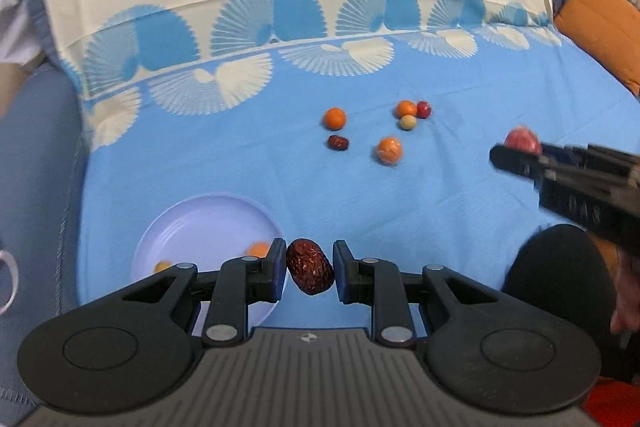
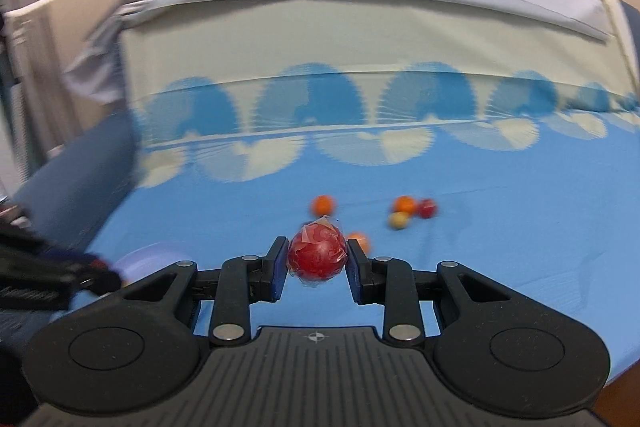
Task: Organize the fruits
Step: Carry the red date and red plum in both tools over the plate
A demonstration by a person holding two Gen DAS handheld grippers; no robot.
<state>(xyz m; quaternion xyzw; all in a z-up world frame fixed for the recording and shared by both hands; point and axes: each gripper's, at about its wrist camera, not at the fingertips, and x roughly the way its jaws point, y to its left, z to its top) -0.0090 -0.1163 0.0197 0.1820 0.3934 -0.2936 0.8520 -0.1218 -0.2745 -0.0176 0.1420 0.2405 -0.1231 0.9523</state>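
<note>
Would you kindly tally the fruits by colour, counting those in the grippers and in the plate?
Orange round fruits: 5, three on the blue cloth, two in the pale lilac plate
Red round fruits: 2
Dark wrinkled red dates: 2
Pale yellow-green round fruit: 1
Total: 10

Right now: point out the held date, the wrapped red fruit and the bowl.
dried red date (image 1: 310,266), left wrist view, middle of its wrinkled skin
wrapped red fruit (image 2: 317,254), right wrist view, centre of its front
lavender bowl (image 1: 200,223), left wrist view, bare inner floor
</note>
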